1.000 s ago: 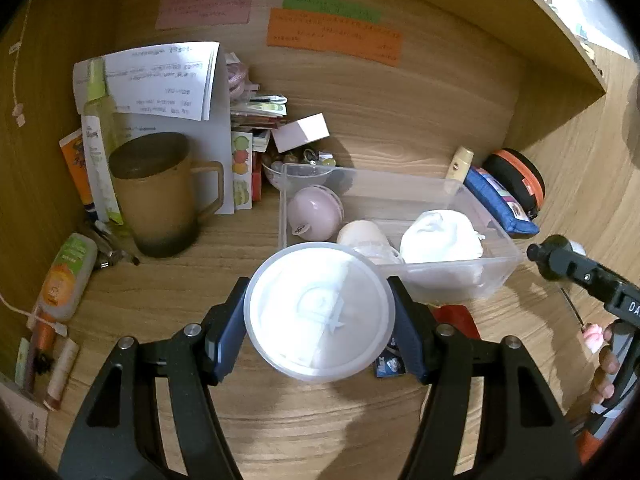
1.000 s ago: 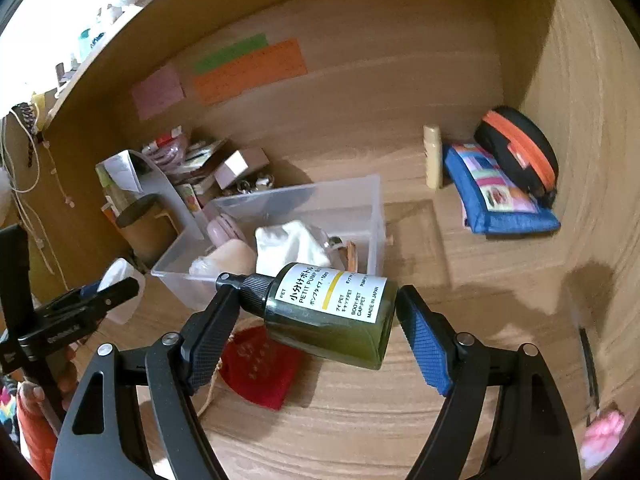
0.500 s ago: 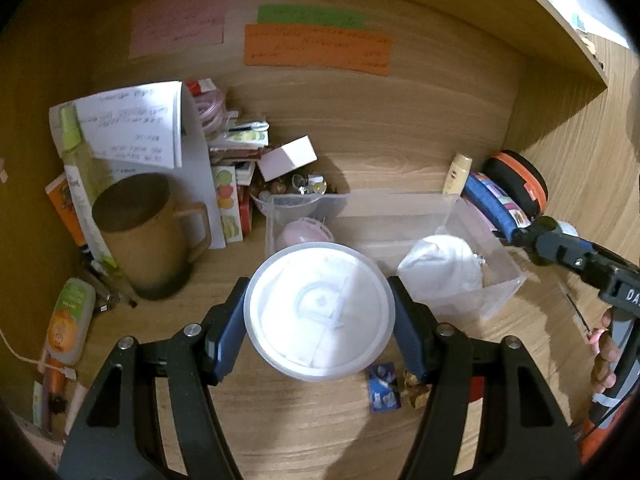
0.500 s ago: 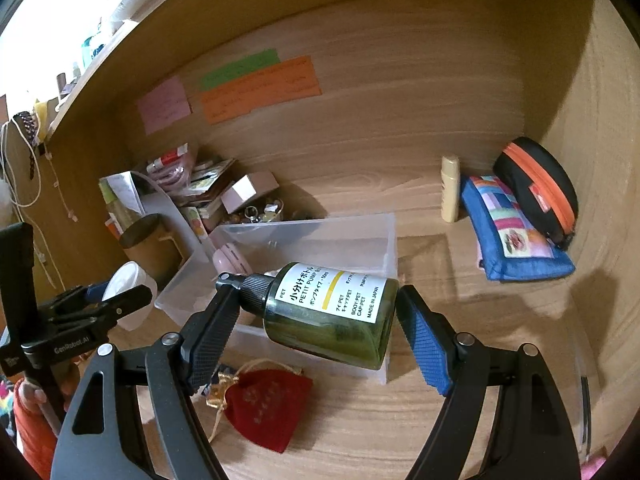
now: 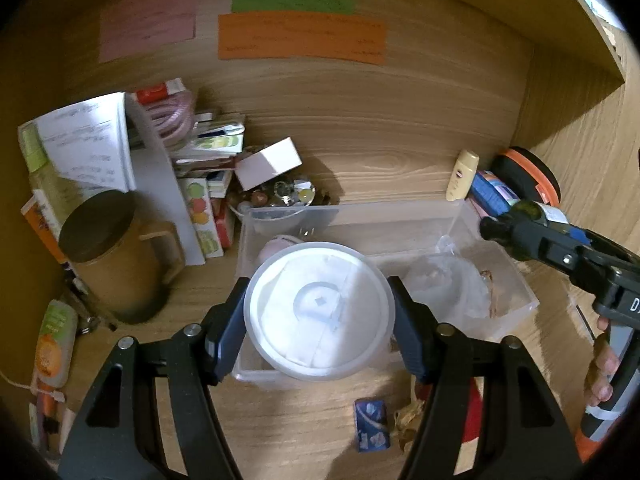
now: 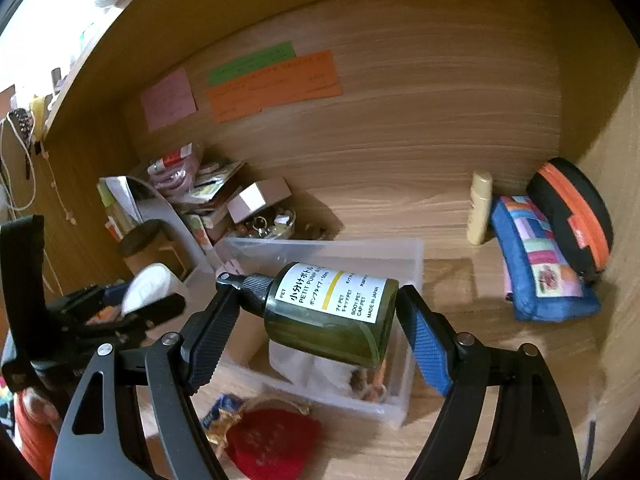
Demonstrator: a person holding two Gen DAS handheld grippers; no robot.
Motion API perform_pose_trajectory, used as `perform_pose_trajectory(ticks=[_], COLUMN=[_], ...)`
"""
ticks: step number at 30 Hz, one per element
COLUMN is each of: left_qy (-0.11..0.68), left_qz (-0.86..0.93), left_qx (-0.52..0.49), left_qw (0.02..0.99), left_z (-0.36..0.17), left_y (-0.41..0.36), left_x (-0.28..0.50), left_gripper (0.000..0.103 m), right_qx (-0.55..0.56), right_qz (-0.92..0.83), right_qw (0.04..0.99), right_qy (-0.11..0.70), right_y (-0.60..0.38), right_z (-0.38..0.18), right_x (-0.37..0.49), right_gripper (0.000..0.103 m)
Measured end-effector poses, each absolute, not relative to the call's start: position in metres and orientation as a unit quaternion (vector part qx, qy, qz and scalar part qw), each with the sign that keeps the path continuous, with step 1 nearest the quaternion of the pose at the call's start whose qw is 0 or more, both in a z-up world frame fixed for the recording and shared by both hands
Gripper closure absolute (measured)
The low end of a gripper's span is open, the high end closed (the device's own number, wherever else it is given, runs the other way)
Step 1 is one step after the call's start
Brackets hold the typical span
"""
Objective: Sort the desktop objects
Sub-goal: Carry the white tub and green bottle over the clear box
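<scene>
1. Grippers first: the left gripper [image 5: 318, 316] squeezes a round white tub [image 5: 318, 312] with a see-through lid between its two pads; the right gripper [image 6: 318, 316] squeezes a dark green bottle [image 6: 332, 316] lying on its side, cap end on one pad and bottom end on the other.
2. Bottle label is white with a yellow stripe and black writing; the black cap points to the left of the right wrist view.
3. Both held things hang above a clear plastic box [image 5: 400, 216] that sits on the wooden desk [image 5: 280, 432].
4. Inside the box there is a pink round thing [image 5: 276, 244], mostly hidden behind the tub; there is also a crumpled white bag [image 5: 452, 284] near the right end; some small brownish bits lie beside the bag, too small to tell what they are.
5. Left of the box stands a brown mug [image 5: 116, 256] with a dark lid on top; its handle points toward the box.
6. Behind the box sits a small bowl of shiny trinkets [image 5: 284, 194] with a little white box [image 5: 268, 162] resting just above it.
7. Right of the box, by the back wall, a cream tube [image 6: 480, 208] stands upright; a blue pouch [image 6: 540, 268] and a black and orange case [image 6: 572, 216] lie next to it.
8. In front of the box lie a red pouch [image 6: 268, 444] and a small blue packet [image 5: 372, 424].
</scene>
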State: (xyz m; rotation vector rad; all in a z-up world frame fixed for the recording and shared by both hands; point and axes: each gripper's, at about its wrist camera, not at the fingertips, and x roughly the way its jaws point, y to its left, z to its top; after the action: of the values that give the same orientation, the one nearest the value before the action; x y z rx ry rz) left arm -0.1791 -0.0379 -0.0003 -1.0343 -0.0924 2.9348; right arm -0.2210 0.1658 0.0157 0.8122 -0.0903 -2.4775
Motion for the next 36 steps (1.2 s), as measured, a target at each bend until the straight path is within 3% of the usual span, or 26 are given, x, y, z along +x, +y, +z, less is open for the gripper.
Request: perform_pose_trajectory(ticks=[11, 36], left_qy=[-0.024, -0.001], left_qz=[0.937, 0.92], left_qx=[-0.346, -0.389], left_qw=[0.034, 0.044], left_z=[0.001, -0.03], left_y=[-0.027, -0.019], left_x=[-0.213, -0.264], left_gripper=[0.038, 0.038], right_qx=[0.31, 0.367], right_qz=[-0.913, -0.894], right_qw=[0.264, 0.257], right_qy=[-0.021, -0.018], right_y=[0.142, 0.147], right_z=[0.019, -0.03], right_x=[-0.259, -0.299], right_gripper=[0.025, 0.025])
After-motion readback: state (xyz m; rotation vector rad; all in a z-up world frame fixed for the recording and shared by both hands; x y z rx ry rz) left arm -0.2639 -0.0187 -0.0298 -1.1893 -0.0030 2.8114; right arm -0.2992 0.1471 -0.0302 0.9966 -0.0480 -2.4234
